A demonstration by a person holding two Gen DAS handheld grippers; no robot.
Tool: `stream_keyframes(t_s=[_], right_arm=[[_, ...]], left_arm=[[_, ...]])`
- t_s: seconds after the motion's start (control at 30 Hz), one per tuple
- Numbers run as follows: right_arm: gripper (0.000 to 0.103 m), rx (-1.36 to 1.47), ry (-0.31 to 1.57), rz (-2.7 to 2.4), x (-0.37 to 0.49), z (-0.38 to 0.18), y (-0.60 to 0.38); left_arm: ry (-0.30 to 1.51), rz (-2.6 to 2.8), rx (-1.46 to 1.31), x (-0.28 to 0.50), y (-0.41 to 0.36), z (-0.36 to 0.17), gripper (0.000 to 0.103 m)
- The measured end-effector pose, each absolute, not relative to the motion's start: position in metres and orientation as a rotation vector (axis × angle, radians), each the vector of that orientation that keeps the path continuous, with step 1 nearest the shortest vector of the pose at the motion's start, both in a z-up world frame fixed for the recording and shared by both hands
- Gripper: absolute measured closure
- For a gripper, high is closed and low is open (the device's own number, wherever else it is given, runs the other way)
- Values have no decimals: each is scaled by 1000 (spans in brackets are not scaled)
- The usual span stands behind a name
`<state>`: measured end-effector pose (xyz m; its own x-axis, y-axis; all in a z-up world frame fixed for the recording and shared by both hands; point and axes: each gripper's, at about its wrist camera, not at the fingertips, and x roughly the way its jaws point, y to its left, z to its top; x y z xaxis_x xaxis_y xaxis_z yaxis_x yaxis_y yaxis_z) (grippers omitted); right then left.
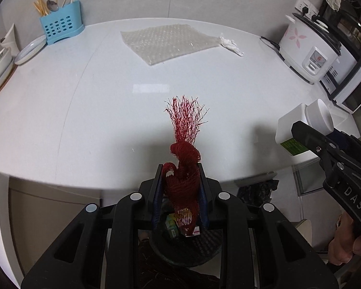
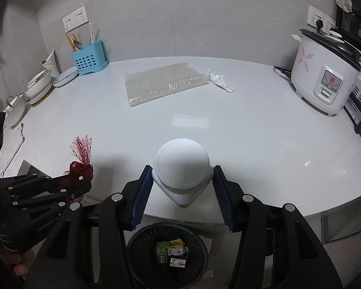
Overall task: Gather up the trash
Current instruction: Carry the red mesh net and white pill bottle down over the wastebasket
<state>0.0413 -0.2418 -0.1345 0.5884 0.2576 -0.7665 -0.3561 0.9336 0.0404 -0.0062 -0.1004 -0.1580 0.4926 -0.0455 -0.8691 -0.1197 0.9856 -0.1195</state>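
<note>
My left gripper (image 1: 180, 168) is shut on a red mesh net bag (image 1: 185, 153); its frayed end sticks up past the blue pads. It hangs over the counter's front edge, above a black mesh trash bin (image 1: 204, 248). My right gripper (image 2: 182, 168) is shut on a white bottle (image 2: 181, 161) with a round white cap, right above the same bin (image 2: 137, 243), which holds several wrappers (image 2: 173, 250). In the left wrist view the bottle (image 1: 288, 130) shows a green label. In the right wrist view the left gripper (image 2: 84, 180) and net (image 2: 81, 166) are at the left.
On the white counter (image 1: 108, 96) lie a sheet of bubble wrap (image 2: 161, 82) and a crumpled tissue (image 2: 219, 80) at the back. A rice cooker (image 2: 325, 77) stands at the right. A blue utensil holder (image 2: 89, 57) and stacked dishes (image 2: 38, 86) are at the left.
</note>
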Motion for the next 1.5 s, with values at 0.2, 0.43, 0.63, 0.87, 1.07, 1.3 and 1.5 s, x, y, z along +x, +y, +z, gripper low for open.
stream_keyframes(t_s=[0.2, 0.43, 0.63, 0.87, 1.07, 1.3, 1.5], right_arm=[[54, -123, 889, 370, 12, -142, -256], [54, -95, 900, 394, -19, -155, -265], [54, -99, 949, 400, -37, -181, -265], [54, -96, 1026, 389, -46, -230, -258], [54, -111, 1109, 384, -52, -288, -251], [54, -138, 1189, 384, -53, -363, -243], [54, -163, 1239, 394, -52, -426, -231]], left_arm=[[1074, 43, -171, -33, -120, -168, 79], [1095, 20, -164, -56, -128, -185, 79], [1128, -7, -171, -68, -126, -209, 79], [1176, -49, -172, -80, -124, -254, 79], [1224, -53, -199, -89, -118, -304, 79], [1258, -59, -212, -93, -112, -366, 79], [1287, -37, -220, -93, -104, -413, 79]])
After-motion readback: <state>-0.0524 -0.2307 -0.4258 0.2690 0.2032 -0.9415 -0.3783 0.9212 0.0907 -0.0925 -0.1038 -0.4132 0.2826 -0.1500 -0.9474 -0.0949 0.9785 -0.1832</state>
